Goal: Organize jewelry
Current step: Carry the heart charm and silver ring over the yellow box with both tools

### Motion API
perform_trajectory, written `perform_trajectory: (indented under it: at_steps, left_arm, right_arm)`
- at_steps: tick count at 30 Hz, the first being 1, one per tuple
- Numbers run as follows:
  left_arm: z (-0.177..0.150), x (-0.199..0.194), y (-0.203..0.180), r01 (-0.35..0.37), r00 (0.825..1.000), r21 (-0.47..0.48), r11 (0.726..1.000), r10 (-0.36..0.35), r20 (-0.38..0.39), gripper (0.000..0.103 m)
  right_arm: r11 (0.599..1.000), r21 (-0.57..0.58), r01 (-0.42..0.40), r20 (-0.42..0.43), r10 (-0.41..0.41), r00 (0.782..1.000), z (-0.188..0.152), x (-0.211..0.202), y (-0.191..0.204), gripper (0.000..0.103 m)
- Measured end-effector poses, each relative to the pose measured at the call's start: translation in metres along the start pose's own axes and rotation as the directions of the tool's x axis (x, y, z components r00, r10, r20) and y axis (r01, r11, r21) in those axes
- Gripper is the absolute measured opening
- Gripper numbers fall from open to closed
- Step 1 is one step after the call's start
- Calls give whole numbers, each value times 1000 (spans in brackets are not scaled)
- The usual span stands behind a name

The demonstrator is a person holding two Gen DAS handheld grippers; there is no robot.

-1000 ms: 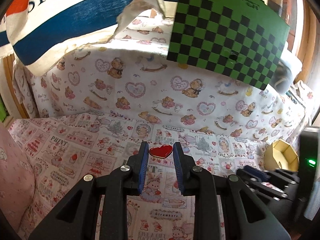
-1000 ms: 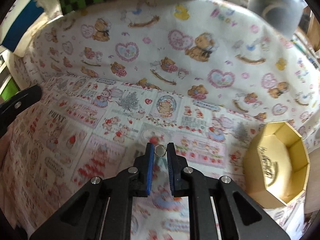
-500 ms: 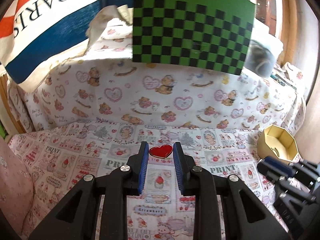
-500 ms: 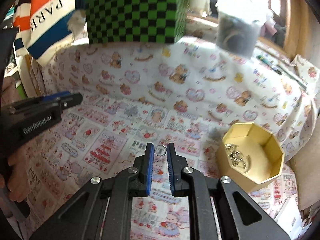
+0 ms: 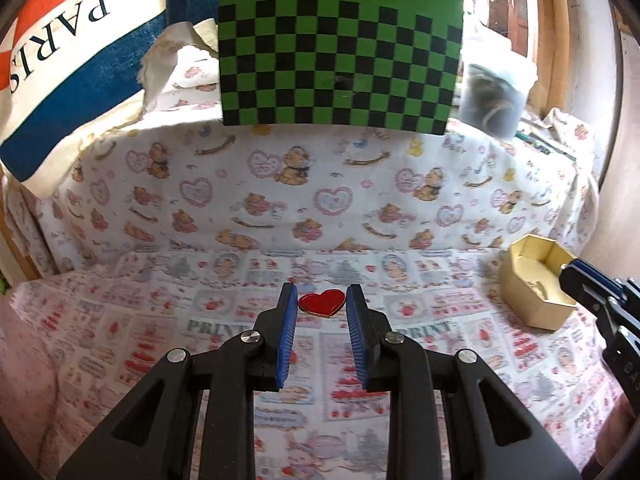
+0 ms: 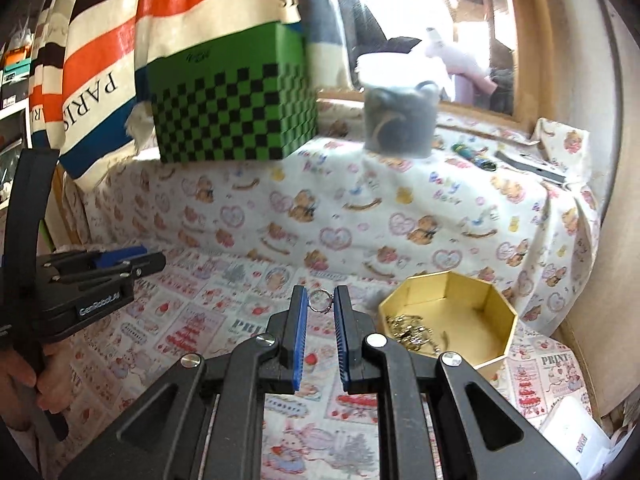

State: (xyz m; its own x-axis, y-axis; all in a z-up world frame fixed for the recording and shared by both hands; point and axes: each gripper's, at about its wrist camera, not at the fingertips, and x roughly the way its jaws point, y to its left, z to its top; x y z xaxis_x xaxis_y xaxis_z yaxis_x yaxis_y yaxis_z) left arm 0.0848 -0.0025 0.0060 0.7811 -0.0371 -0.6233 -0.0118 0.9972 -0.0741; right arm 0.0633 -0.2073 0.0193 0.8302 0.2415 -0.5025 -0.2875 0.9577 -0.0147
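Left tongs point(image 5: 322, 300): heart pin point(image 5: 322, 303) point-down

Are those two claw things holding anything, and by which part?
Left gripper pinches a red heart pin by its side edges; right gripper pinches a small silver ring by its rim.

The left hand-held gripper point(image 5: 322, 300) pinches a red heart charm point(image 5: 321, 303) above the printed cloth point(image 5: 160, 320).

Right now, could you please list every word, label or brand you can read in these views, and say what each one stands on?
"PARIS": on the striped cloth bag behind the green checkered box.
"GenRobot.AI": white label on the left gripper, seen from the right wrist.
"PRINT": repeated on the patterned tablecloth.
Black script logo on top of the green checkered box: too blurred to read.
Small captions elsewhere on the cloths: too small to read.
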Motion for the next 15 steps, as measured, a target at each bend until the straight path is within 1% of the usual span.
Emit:
perform_trajectory:
  at_steps: [3, 7, 9, 11, 15]
  left_arm:
    - [-2, -1, -7, -7, 1000, 32, 999, 7, 19, 24]
    - [-8, 6, -14, 6, 1000, 48, 999, -6, -12, 24]
    - [-8, 5, -19, 27, 999, 51, 998, -26, -22, 24]
    - [-6, -3, -23, 59, 998, 46, 997, -59, -8, 24]
    - [11, -26, -37, 115, 992, 16, 993, -115, 54, 24]
  right_arm:
    - [1000, 24, 2, 16, -2, 1000, 1, -4, -9, 14]
    - [998, 67, 15, 30, -17, 999, 2, -10, -25, 14]
    - [996, 82, 25, 44, -29, 999, 4, -15, -33, 14]
    - [992, 122, 21, 59, -28, 998, 7, -20, -45, 14]
    - [979, 202, -5, 82, -12, 997, 12, -29, -68, 14]
